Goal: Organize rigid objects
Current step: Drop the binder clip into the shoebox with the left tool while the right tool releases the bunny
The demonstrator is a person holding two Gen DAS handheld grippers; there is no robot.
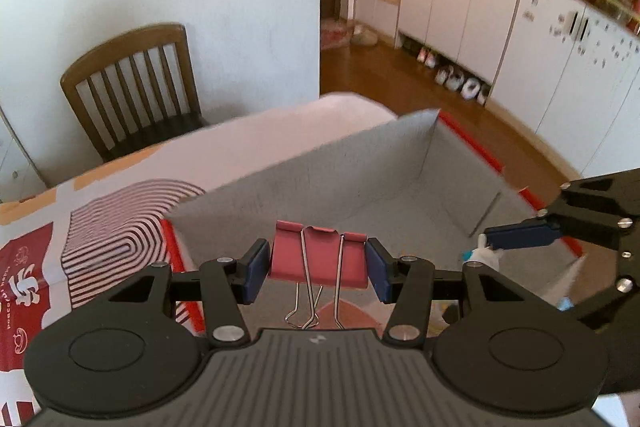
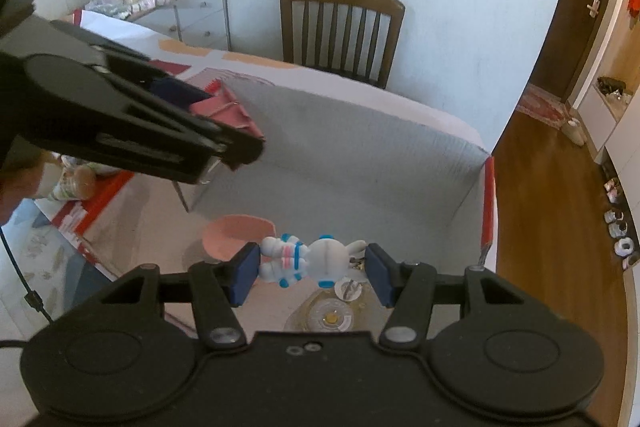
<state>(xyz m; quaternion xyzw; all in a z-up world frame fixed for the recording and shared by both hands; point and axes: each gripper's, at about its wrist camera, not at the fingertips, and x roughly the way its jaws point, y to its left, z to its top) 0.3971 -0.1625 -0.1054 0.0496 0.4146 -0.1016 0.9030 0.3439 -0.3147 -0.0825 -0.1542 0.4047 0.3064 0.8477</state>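
My left gripper is shut on a red binder clip and holds it over the near edge of an open cardboard box. The clip's wire handles hang toward the camera. My right gripper is shut on a white rabbit figurine with blue and pink trim, held lying sideways above the box floor. In the right wrist view the left gripper with the clip reaches in from the left. In the left wrist view the right gripper's finger shows at the right.
Inside the box lie a pink round piece, a clear round lid and a small metal item. The box sits on a red-and-white patterned table cover. A wooden chair stands behind the table. Snack packets lie left of the box.
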